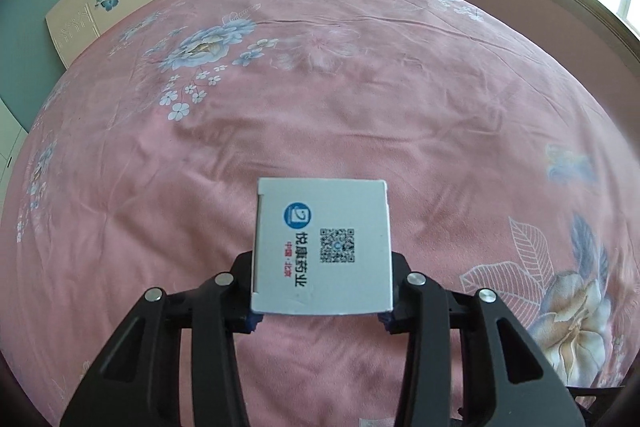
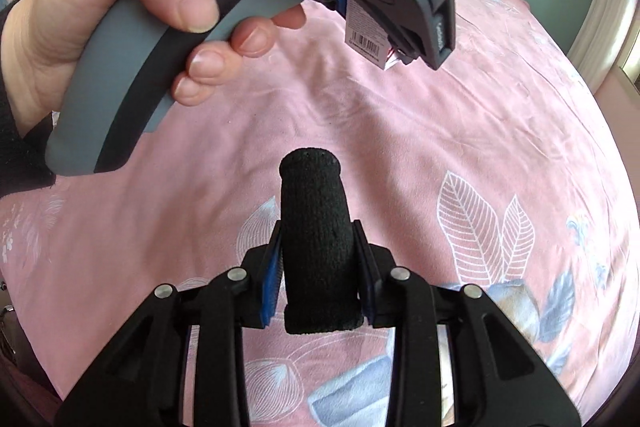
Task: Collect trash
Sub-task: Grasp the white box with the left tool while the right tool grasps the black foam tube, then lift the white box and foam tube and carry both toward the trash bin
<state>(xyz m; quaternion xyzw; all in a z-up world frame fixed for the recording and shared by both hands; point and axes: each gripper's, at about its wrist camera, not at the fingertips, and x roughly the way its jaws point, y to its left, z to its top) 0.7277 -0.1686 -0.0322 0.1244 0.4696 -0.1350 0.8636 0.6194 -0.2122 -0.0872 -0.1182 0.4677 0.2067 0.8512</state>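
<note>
A: What has the left gripper (image 1: 320, 311) got?

B: It is clamped on a flat white cardboard box (image 1: 322, 247) with a blue logo and a QR code, low in the centre of the left wrist view, above the pink flowered bedsheet (image 1: 360, 107).

A: And the right gripper (image 2: 320, 291)?

B: Clenched around a black knitted fabric tube (image 2: 316, 247), lower centre. The person's hand (image 2: 108, 15) with the other handle fills the upper left.

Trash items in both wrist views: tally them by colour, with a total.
White: 1, the flat white cardboard box with a QR code, clamped in the left gripper.
Black: 1, the black knitted fabric sleeve, clamped in the right gripper.
Total: 2, both held above the pink floral bedsheet.
</note>
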